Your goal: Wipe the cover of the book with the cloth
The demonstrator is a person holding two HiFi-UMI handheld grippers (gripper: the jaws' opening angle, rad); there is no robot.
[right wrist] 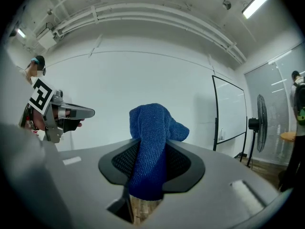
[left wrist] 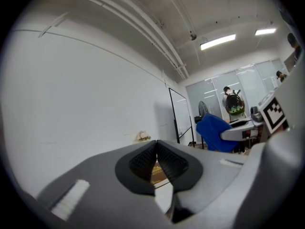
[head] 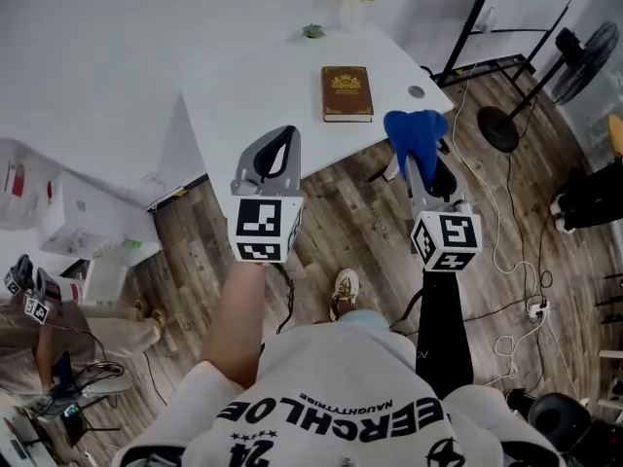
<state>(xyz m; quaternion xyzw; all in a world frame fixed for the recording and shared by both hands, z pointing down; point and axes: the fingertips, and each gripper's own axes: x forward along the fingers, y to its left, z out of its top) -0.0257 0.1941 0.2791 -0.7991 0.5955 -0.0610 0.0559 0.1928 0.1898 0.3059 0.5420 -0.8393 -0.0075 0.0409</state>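
Clamping a blue terry cloth (head: 413, 130) in the right gripper (head: 417, 161), holding the left gripper (head: 284, 136) closed and empty, facing a brown gold-stamped book (head: 347, 93) on the white counter (head: 243, 86)

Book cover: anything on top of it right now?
Nothing. The brown book lies with its cover bare on the white table. The blue cloth is clamped in the right gripper, apart from the book. Whatever is beneath the book is covered by it.
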